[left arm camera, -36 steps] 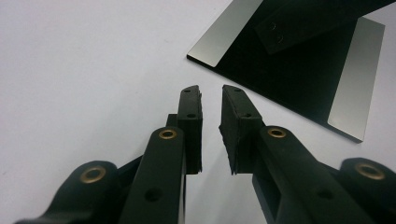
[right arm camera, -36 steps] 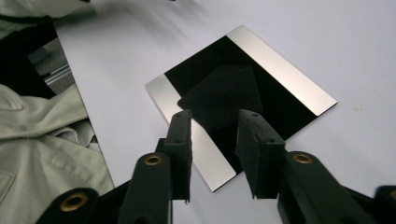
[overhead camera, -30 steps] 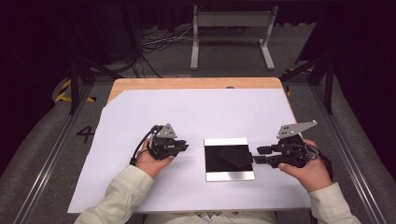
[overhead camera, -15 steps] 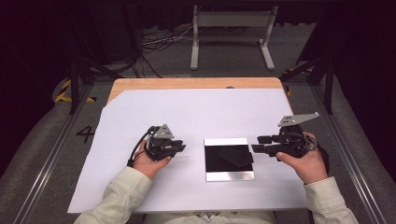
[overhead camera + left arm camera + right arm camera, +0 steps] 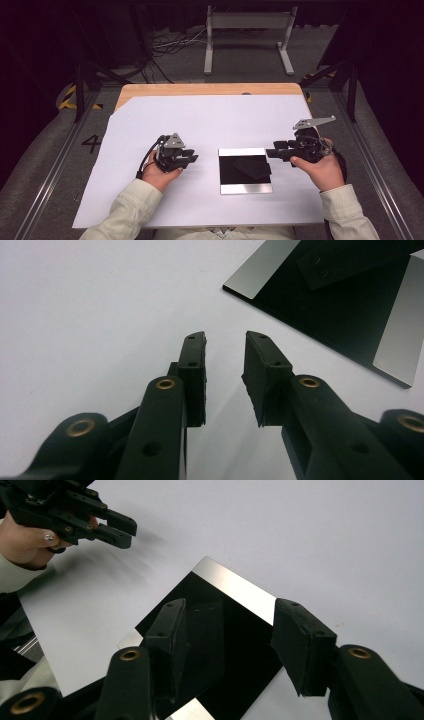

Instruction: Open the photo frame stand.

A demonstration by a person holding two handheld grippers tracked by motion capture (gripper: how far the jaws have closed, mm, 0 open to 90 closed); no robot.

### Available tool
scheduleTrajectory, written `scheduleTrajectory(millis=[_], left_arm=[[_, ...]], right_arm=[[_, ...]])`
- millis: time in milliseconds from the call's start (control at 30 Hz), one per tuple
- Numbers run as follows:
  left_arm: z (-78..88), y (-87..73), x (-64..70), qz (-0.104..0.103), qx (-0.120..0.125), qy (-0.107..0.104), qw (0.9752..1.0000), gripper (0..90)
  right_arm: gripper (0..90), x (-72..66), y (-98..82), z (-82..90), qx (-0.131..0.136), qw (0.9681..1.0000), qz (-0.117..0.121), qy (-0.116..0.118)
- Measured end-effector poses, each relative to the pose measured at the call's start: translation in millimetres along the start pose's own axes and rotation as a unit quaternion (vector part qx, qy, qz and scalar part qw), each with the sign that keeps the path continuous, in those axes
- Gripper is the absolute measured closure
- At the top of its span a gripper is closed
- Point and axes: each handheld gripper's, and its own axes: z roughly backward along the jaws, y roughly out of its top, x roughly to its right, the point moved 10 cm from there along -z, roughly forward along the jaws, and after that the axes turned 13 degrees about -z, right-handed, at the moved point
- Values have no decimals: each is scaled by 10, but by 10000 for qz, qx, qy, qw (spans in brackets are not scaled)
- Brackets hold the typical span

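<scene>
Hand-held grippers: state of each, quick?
Left hand-held gripper: open, jaws just opening, holding nothing.
Right hand-held gripper: open, jaws just opening, holding nothing, above the glossy black square plate.

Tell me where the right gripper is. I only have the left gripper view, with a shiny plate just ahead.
Observer: The right gripper hovers by the far right corner of the plate.
Operator: Is it holding anything?
Observer: No. Its fingers have just been opening, with nothing between them.
Operator: What is the plate lying on?
Observer: A white sheet that leaves a strip of wooden table bare at the far edge.
</scene>
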Motion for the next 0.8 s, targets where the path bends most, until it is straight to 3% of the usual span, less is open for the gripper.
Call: scheduleTrajectory(millis=[467,800], left_arm=[[-16,-9,8,11,-28,-12,10000,709],[-19,-9,15,-16,-48,-28,10000,707]], right_arm=[[429,74,-62,-215,-286,9993,-169,-151],[440,32,-175,-351,-601,9969,-497,46]])
